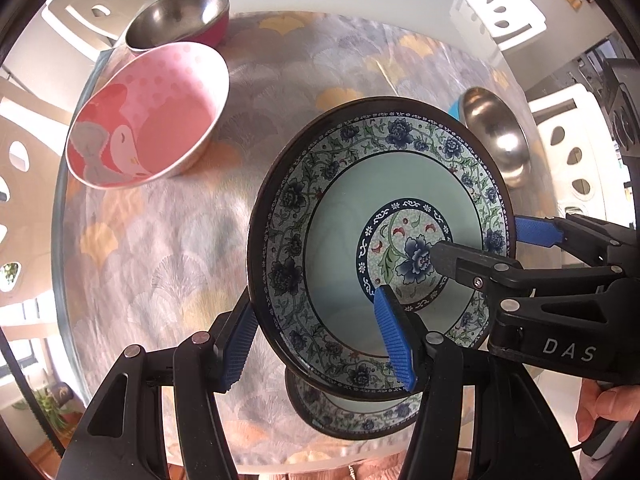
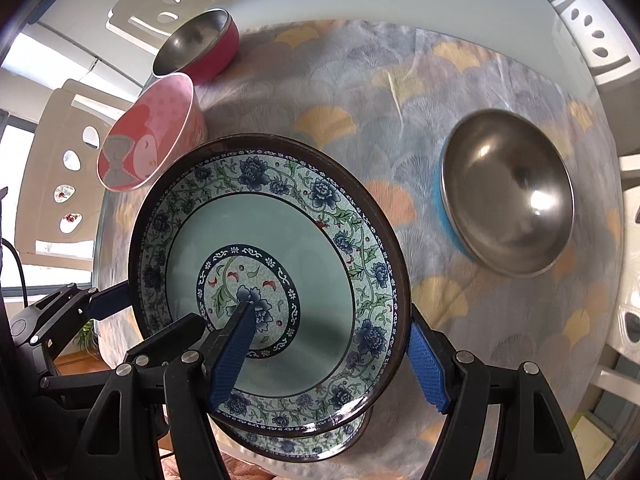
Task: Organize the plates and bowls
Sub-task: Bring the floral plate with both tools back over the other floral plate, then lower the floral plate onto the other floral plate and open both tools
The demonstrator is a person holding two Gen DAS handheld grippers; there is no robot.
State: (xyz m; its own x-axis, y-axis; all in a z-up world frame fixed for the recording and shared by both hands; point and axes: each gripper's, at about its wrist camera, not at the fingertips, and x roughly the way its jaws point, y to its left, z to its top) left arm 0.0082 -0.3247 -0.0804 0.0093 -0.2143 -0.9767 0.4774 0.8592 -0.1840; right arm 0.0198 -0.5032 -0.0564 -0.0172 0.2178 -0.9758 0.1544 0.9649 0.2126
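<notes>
A blue-and-green floral plate [image 1: 400, 184] [image 2: 280, 208] with a dark rim hangs tilted above the table, held from both sides. My left gripper [image 1: 316, 340] is shut on its near-left rim, one blue pad outside and one inside. My right gripper [image 2: 330, 362] is shut on the opposite rim the same way. The right gripper [image 1: 486, 242] shows at the plate's right in the left wrist view. The left gripper [image 2: 156, 312] shows at the plate's left in the right wrist view. A matching floral plate [image 1: 352, 416] [image 2: 304, 446] lies directly beneath on the table.
A pink cartoon bowl [image 1: 160, 128] [image 2: 160, 132] and a red-sided steel bowl [image 1: 180, 16] [image 2: 196, 40] stand at the far left. A blue-sided steel bowl [image 1: 496, 136] [image 2: 508, 192] sits to the right. White chairs ring the round, leaf-patterned table [image 1: 160, 260] [image 2: 500, 340].
</notes>
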